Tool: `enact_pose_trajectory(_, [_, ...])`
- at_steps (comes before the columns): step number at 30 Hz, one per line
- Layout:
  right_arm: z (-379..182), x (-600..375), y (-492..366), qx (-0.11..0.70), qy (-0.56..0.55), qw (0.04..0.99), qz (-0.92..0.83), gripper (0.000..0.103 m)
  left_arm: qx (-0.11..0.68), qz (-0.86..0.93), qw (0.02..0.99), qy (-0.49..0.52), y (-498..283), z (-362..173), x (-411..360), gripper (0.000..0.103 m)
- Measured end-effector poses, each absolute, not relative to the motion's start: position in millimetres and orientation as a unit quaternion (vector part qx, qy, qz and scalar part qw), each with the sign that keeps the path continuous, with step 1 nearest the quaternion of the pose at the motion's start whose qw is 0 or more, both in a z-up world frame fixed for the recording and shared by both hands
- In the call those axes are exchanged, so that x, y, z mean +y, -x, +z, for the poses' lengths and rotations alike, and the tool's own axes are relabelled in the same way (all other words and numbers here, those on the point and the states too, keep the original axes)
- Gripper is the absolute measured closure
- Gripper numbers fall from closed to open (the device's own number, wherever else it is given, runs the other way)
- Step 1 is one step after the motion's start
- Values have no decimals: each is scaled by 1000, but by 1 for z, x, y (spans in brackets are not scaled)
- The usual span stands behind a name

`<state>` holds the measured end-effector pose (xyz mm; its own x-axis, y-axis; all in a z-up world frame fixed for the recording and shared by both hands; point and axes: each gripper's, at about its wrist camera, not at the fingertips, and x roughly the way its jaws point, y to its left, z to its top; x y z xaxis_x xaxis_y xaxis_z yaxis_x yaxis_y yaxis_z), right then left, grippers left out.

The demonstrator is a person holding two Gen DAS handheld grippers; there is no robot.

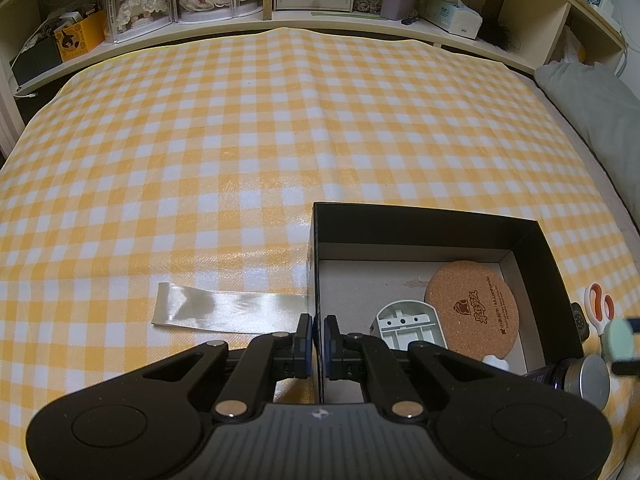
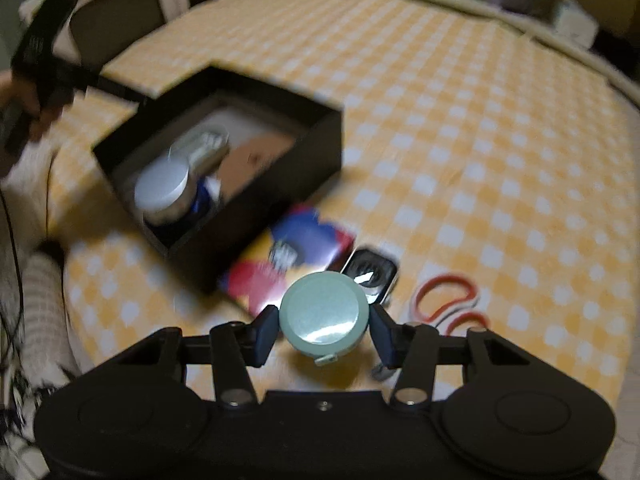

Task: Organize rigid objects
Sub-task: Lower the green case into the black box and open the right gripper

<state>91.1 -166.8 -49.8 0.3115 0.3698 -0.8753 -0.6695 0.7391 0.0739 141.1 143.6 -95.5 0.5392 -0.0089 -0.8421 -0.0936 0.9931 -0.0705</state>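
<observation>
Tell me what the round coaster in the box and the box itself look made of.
Round coaster: cork, by its speckled tan grain; matte, with a dark printed logo. Black box: likely cardboard, with thin straight walls, matte black outside and plain grey board on the inner floor.

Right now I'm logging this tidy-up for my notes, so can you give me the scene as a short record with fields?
surface: yellow-and-white checked cloth
container: open black cardboard box
in box: round cork coaster, white plastic bracket, silver-lidded jar
left gripper: clamped on the box's left wall
right gripper: holding a round mint-green tin outside the box
outside box: red-handled scissors, black smartwatch, red-and-blue packet, cream satin ribbon
</observation>
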Motion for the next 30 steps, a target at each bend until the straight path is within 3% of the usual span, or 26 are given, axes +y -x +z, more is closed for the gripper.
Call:
enact_pose_trajectory(15, [17, -98, -83, 383, 62, 859, 333, 52, 479, 24, 876, 51, -141, -96, 143, 98])
enact_pose_trajectory(30, [-23, -9, -73, 438, 32, 826, 353, 52, 479, 25, 876, 52, -142, -96, 144, 99])
